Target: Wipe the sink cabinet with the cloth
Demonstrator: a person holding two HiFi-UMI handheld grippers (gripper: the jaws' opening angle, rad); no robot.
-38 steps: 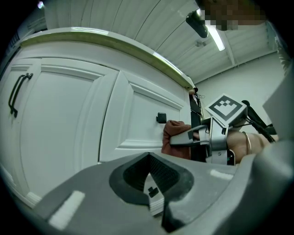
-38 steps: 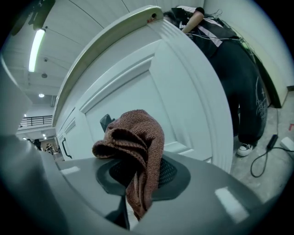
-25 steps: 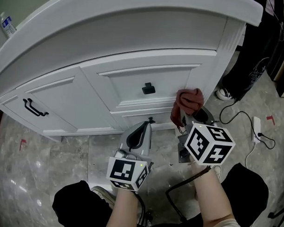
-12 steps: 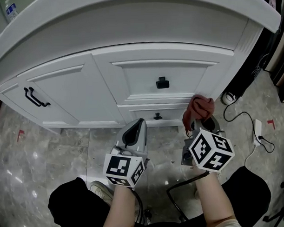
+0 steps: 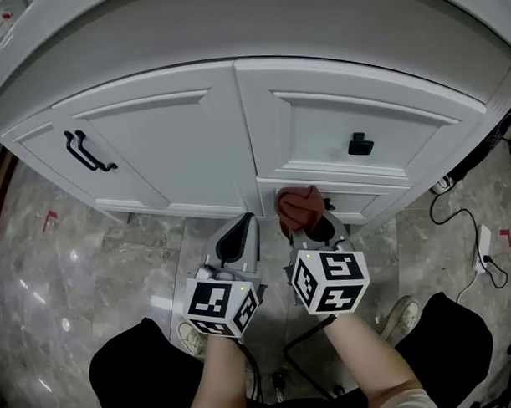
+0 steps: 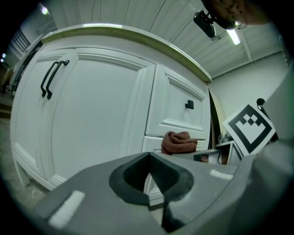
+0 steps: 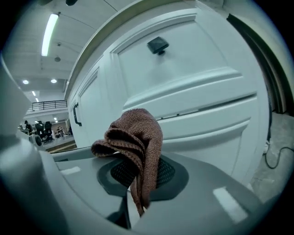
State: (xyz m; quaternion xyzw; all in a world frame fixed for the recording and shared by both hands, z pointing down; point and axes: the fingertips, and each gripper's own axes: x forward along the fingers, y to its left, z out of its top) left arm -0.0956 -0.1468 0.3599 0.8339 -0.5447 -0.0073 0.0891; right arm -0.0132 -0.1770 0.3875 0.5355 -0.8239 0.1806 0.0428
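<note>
The white sink cabinet fills the upper head view, with a door on the left and drawers on the right. My right gripper is shut on a bunched brown-red cloth, held at the lower drawer front. In the right gripper view the cloth sticks up out of the closed jaws before the drawer panel. My left gripper is shut and empty, pointing at the cabinet's base. From the left gripper view the cloth shows to the right of the cabinet door.
A black bar handle is on the door and a black knob on the upper drawer. Grey marble floor spreads below. A cable and white plug lie at the right. A shoe is near my right arm.
Both grippers have shifted left along the cabinet front. The cloth moved from the cabinet's right corner to the middle lower drawer. The left gripper stays shut.
</note>
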